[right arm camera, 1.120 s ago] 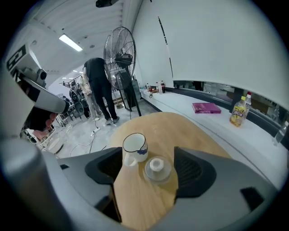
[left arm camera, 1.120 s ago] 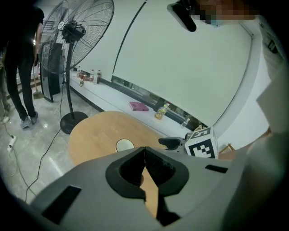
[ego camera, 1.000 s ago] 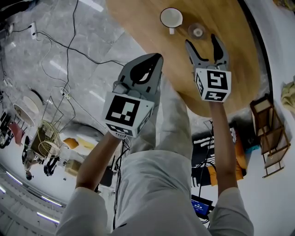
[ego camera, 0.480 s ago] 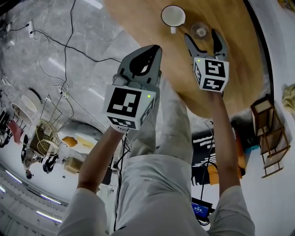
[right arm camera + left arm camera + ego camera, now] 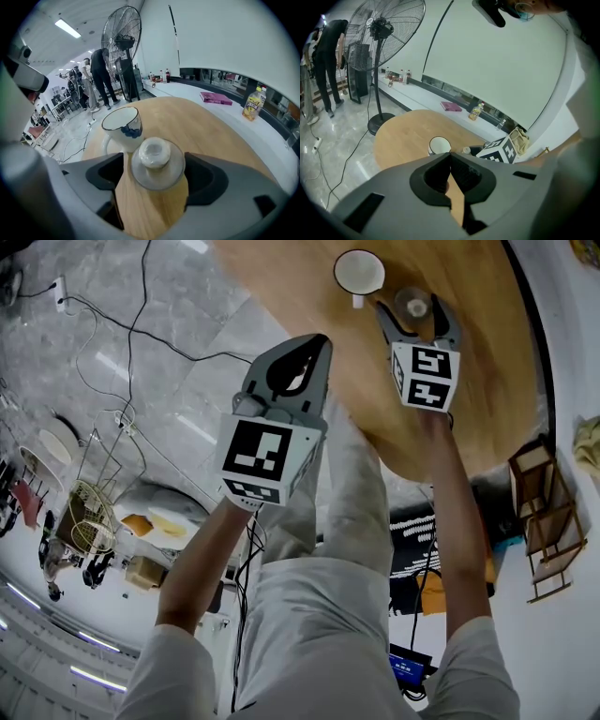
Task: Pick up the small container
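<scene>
The small container (image 5: 412, 304) is a clear round pot with a knobbed lid, standing on the round wooden table (image 5: 487, 381) beside a white cup (image 5: 359, 271). My right gripper (image 5: 412, 309) is open, and its jaws have just been opening. The container (image 5: 157, 161) stands between the two jaws with a thin gap on each side, and the cup (image 5: 122, 124) is just behind it on the left. My left gripper (image 5: 311, 341) is shut and empty, hanging over the table's near edge. In the left gripper view its closed jaws point at the cup (image 5: 439, 145).
A tall floor fan (image 5: 123, 33) and standing people (image 5: 101, 70) are beyond the table. A pink book (image 5: 215, 98) and a yellow bottle (image 5: 252, 105) lie on the white ledge. Cables (image 5: 141, 324) cross the floor, and a wooden rack (image 5: 548, 512) stands at the right.
My right gripper has sunk toward the table and moved forward, so its jaws now stand on either side of the container. The left gripper has dropped slightly.
</scene>
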